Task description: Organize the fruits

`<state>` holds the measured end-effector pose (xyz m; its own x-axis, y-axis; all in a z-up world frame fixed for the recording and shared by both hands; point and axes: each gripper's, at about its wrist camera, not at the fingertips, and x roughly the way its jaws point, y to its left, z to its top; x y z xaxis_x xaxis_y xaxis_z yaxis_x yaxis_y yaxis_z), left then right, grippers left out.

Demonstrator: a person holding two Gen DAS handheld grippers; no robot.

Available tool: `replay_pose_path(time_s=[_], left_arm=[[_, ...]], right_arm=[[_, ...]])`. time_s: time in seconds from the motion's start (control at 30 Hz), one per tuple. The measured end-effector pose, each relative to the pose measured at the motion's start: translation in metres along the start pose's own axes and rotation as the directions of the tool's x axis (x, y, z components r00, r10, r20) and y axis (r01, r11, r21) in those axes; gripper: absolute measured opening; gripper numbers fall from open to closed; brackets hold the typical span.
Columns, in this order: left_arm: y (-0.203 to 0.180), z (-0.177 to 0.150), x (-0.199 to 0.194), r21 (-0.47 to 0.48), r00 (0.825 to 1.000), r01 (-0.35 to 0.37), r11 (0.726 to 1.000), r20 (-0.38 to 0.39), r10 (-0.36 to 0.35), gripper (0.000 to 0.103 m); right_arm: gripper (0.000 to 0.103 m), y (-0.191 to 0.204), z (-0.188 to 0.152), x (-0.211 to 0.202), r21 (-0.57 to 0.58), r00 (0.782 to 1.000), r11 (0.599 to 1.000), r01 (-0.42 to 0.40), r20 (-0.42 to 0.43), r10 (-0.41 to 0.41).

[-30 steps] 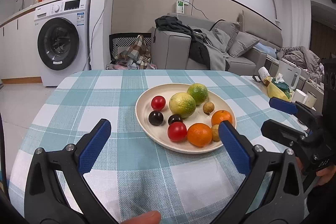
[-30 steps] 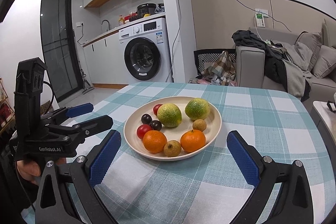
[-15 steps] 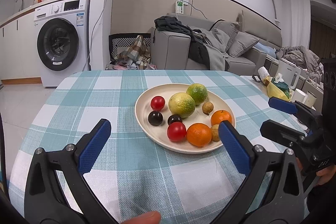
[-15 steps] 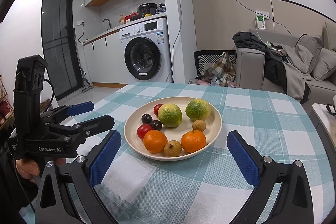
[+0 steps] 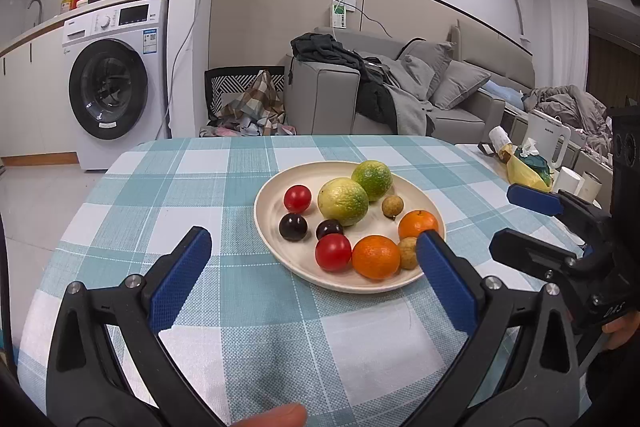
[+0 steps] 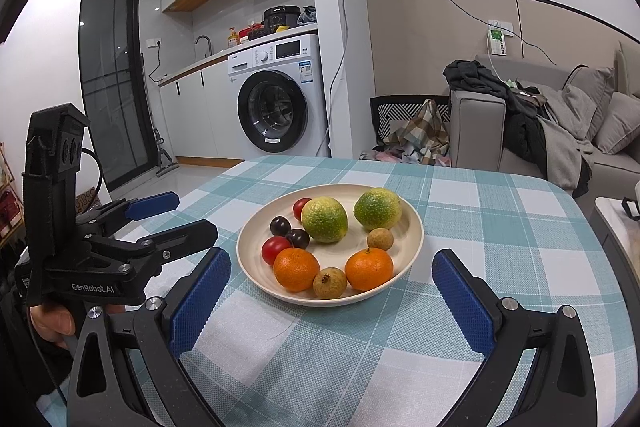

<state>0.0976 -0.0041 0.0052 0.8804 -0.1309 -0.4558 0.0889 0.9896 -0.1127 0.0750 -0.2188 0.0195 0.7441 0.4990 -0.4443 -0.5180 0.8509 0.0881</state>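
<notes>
- Left wrist view: my left gripper hangs over the checkered surface, jaws spread wide with nothing between them, and the cream plate sits just ahead.
- On that plate there are two green citrus, two oranges, two red tomatoes, two dark plums and a couple of small brown longans, all bunched close together.
- Right wrist view: my right gripper is wide open too and holding nothing, with the plate right in front of its fingers.
- Both grippers are low over the surface on the near side of the plate, not touching any fruit.
- Washing machine and a grey sofa sit in the background.
</notes>
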Motion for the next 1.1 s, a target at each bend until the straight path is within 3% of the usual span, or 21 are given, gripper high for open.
replay_pose_path(time_s=[1.1], left_arm=[[-0.0039,0.0011,-0.0012,0.004,1.000,0.004,1.000,0.011,-0.004,0.102]], right_arm=[[0.103,0.0031,-0.0020,0.0016,-0.003,1.000,1.000,-0.002,-0.006,0.002]])
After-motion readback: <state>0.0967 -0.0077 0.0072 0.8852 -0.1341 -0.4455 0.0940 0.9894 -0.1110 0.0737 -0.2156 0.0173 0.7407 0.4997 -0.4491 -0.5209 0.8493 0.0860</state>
